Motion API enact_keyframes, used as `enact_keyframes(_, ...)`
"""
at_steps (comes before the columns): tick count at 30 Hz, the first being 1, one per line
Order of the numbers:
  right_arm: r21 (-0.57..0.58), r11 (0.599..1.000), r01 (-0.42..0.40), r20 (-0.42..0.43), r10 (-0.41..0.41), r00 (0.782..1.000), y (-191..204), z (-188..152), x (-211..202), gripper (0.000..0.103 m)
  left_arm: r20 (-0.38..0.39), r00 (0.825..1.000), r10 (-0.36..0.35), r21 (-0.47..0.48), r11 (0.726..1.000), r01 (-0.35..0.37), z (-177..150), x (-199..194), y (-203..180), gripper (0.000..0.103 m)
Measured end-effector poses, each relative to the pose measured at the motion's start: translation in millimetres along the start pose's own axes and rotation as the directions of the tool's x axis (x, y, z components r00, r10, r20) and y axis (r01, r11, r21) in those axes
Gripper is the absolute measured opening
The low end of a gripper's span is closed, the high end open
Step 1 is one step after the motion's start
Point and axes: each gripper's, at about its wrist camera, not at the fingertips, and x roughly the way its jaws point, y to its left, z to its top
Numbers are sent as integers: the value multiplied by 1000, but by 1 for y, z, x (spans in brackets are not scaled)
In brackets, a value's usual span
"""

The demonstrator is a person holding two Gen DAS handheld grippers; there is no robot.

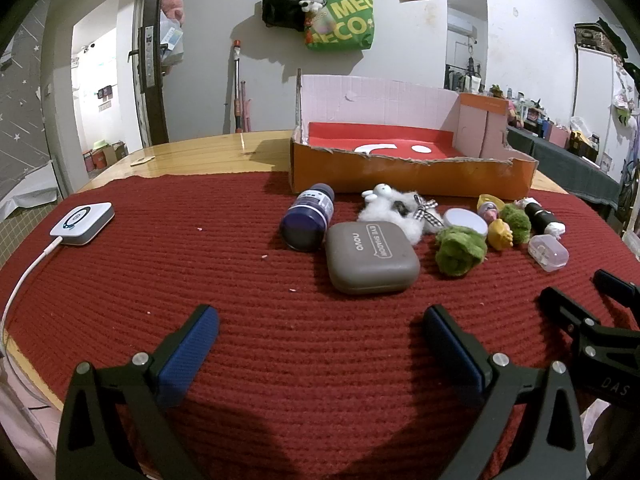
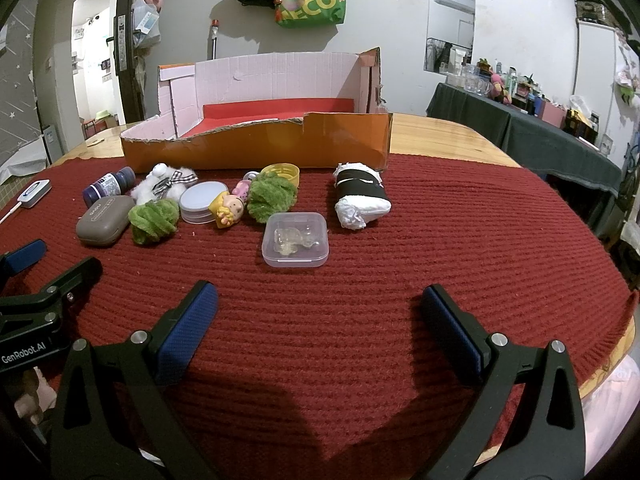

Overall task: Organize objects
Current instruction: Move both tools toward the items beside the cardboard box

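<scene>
red knitted mat (image 2: 440, 240) covers your wooden table, and an orange cardboard box (image 2: 256, 152) sits at its far edge. your left gripper (image 1: 320, 344) and right gripper (image 2: 318, 320) both hover spread wide, grasping nothing. before the box: two green pom-poms (image 2: 154, 222) (fuzzy ones), one blue bottle (image 1: 307, 216), one clear plastic case (image 2: 295, 245), one grey compact (image 1: 370, 258) reading "novo" and "eye shadow".
</scene>
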Motion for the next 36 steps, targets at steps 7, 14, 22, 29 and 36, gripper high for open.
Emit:
enact_keyframes(7, 3, 1000, 3, 1, -3, 1000, 0, 0, 0, 103, -1, 1000, -3, 2, 1000, 3, 0, 0, 0, 103)
enact_keyframes(14, 7, 1000, 6, 1, -6, 1000, 0, 2, -1, 103, -1, 1000, -4, 1, 1000, 4, 0, 0, 0, 103)
enact_keyframes(22, 7, 1000, 4, -8, -4, 1000, -2, 3, -3, 103, -16, 1000, -13, 5, 1000, 13, 8, 3, 2, 103)
enact_keyframes(29, 24, 1000, 6, 21, -6, 1000, -10, 29, -14, 103, 33, 999, -30, 35, 999, 29, 37, -11, 8, 103)
enact_keyframes(36, 59, 998, 20, 28, -22, 999, -25, 60, -13, 103, -3, 999, -50, 23, 998, 50, 64, 4, 18, 103)
